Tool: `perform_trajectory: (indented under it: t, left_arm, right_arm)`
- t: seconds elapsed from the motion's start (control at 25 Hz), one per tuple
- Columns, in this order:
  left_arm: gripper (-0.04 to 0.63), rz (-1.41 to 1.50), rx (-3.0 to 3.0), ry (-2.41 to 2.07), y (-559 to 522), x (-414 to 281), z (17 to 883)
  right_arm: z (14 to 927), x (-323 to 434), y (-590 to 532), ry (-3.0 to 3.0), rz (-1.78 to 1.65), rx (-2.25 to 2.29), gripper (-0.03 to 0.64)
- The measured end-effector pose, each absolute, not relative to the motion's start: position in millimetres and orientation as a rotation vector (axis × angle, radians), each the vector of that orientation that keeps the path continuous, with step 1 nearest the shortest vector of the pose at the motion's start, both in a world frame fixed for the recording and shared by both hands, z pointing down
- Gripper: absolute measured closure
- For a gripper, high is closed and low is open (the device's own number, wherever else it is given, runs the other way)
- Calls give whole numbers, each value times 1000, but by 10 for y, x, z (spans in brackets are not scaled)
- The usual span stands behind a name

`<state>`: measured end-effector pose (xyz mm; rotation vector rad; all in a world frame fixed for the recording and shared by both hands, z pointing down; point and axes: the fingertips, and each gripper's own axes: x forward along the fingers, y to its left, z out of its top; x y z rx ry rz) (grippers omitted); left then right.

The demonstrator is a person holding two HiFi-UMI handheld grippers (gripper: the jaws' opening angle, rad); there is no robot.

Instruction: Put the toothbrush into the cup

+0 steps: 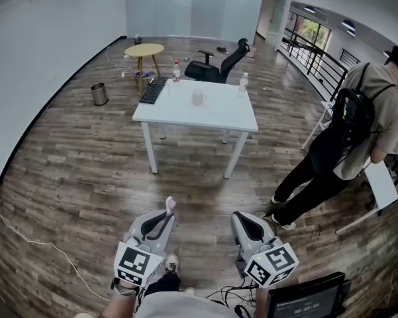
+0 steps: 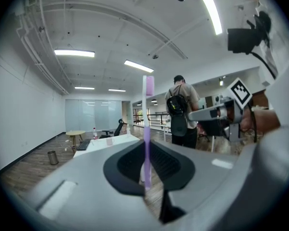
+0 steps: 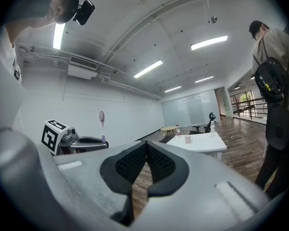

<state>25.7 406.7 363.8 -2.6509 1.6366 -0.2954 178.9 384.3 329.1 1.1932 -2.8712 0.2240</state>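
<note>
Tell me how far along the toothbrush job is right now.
Done: the left gripper is shut on the toothbrush, which stands upright in its jaws. In hand: nothing else; the right gripper is shut and empty. Left: the cup sits on the white table across the floor, so the brush has yet to be carried there and dropped in.

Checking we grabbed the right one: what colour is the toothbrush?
The toothbrush is pale purple, shown best in the left gripper view.

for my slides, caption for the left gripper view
Left gripper shut on an upright purple toothbrush, white table with cup far ahead.
</note>
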Motion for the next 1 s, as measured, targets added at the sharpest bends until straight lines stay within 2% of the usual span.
perform_trajectory:
  t: [1.0]
  left_arm:
    - [555,-280,-2727,1574,3060,-222,3658]
  right_arm:
    - [3327,1228,2857,-2813,281,1236,615]
